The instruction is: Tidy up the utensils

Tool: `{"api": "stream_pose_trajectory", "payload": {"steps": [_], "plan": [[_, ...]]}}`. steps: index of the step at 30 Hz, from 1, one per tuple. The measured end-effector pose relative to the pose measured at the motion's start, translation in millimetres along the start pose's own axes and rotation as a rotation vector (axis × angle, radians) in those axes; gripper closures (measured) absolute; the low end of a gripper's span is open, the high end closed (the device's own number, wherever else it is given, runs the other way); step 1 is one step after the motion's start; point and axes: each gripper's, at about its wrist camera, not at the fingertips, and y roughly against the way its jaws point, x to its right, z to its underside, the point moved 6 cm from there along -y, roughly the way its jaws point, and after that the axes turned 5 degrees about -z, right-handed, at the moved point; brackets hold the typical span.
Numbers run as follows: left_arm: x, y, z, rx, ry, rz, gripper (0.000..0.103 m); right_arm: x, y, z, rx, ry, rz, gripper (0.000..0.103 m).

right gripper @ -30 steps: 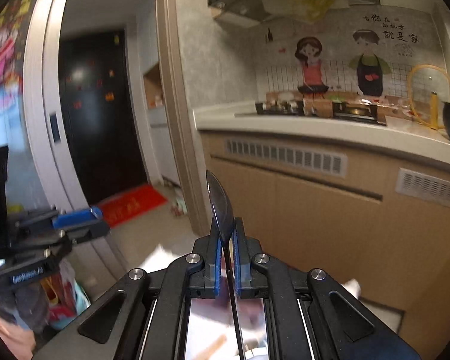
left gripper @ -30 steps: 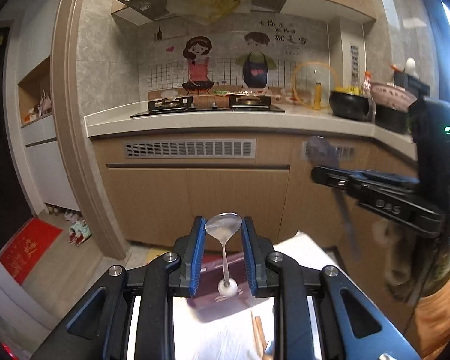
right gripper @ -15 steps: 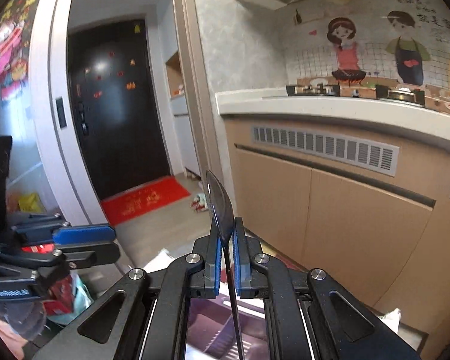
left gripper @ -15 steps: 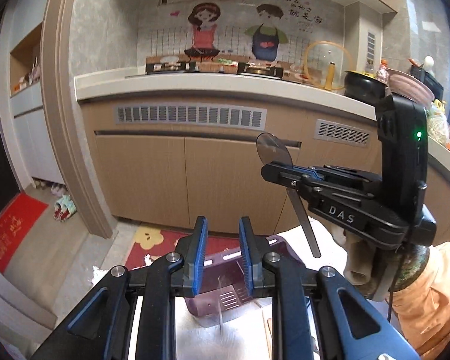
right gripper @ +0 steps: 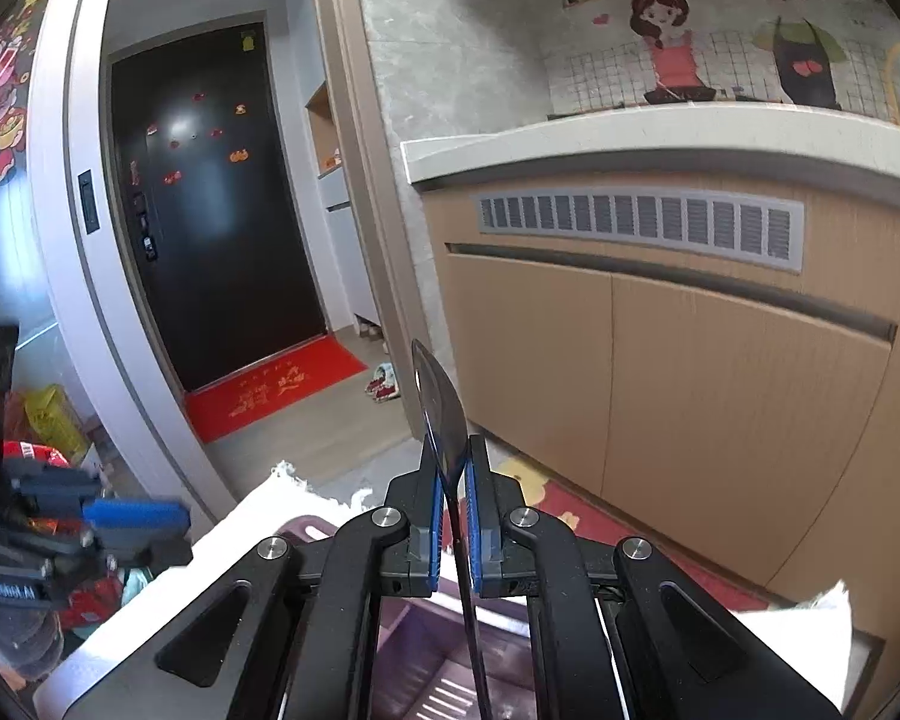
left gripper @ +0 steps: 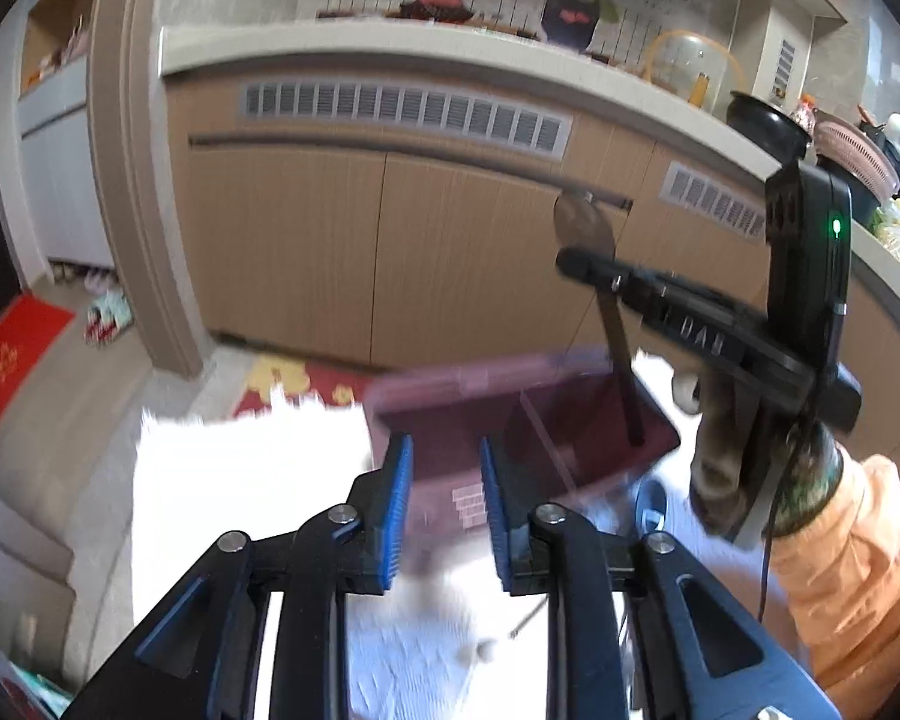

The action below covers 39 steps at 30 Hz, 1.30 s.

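Two close wrist views over a shared purple bin [left gripper: 528, 420], cabinets [right gripper: 720, 396] behind.

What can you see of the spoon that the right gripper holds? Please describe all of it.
The spoon looks like thin, dark, shiny metal. It stands nearly upright, bowl at the top and handle pointing down. The right gripper is shut on its neck, just under the bowl, between the blue pads. In the left wrist view the handle end hangs over, or just inside, the right compartment of the purple plastic organizer; whether it touches the organizer cannot be told. Motion blur hides finer detail.
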Motion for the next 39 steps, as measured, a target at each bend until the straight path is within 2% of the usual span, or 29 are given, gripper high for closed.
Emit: {"api": "stream_pose_trajectory", "payload": {"steps": [1, 3, 8, 10, 12, 14, 16, 17, 19, 22, 24, 28, 30, 32, 34, 37, 39], "plan": [[1.6, -1.4, 10.2, -0.018, -0.008, 0.013, 0.076, 0.2, 1.1, 4.8, -0.007, -0.003, -0.005, 0.096], [8.4, -4.1, 29.4, -0.055, -0.037, 0.049, 0.062, 0.1, 1.7, 15.0, -0.027, 0.005, 0.008, 0.096], [37.3, -19.9, 78.4, -0.188, -0.156, 0.116, 0.048, 4.5, 2.6, 45.3, -0.152, -0.02, 0.036, 0.092], [48.2, -27.0, 95.3, -0.239, -0.207, 0.127, 0.046, 5.7, 13.3, 49.8, -0.167, -0.035, 0.045, 0.089], [59.0, -30.5, 106.0, -0.261, -0.258, 0.117, 0.046, 4.1, 31.9, 51.3, -0.159, -0.038, 0.057, 0.078], [64.2, -35.3, 113.1, -0.276, -0.304, 0.1, 0.046, 1.2, 57.5, 53.9, -0.144, -0.032, 0.086, 0.05], [67.6, -40.2, 119.3, -0.298, -0.34, 0.085, 0.046, -4.8, 84.7, 59.8, -0.134, -0.013, 0.123, 0.038], [66.6, -42.6, 122.5, -0.311, -0.348, 0.075, 0.046, -7.9, 96.1, 64.5, -0.139, -0.005, 0.129, 0.038], [63.1, -46.6, 128.1, -0.335, -0.349, 0.065, 0.046, -14.3, 114.7, 78.4, -0.185, 0.0, 0.128, 0.037], [54.4, -51.5, 125.9, -0.357, -0.286, 0.071, 0.046, -24.8, 131.5, 113.8, -0.304, 0.008, 0.142, 0.037], [44.0, -50.2, 120.2, -0.363, -0.201, 0.068, 0.046, -33.4, 136.4, 138.3, -0.364, 0.011, 0.154, 0.037], [8.9, -26.7, 115.8, -0.345, -0.016, -0.038, 0.046, -58.1, 131.9, 176.5, -0.454, -0.02, 0.078, 0.039], [-7.1, -12.5, 122.7, -0.342, 0.045, -0.092, 0.046, -77.1, 126.2, 188.7, -0.483, -0.032, 0.002, 0.047], [-18.8, -0.1, 132.4, -0.346, 0.078, -0.132, 0.045, -92.9, 118.0, 202.6, -0.523, -0.043, -0.072, 0.063], [-26.5, 12.2, 146.7, -0.36, 0.102, -0.145, 0.045, -111.5, 103.9, 212.6, -0.561, -0.048, -0.126, 0.068], [-28.6, 24.6, 166.0, -0.377, 0.108, -0.147, 0.045, -127.8, 89.8, 223.3, -0.601, -0.039, -0.147, 0.07], [-29.3, 35.0, 171.0, -0.361, 0.091, -0.164, 0.045, -133.8, 83.8, 230.9, -0.626, -0.034, -0.151, 0.074]]}}
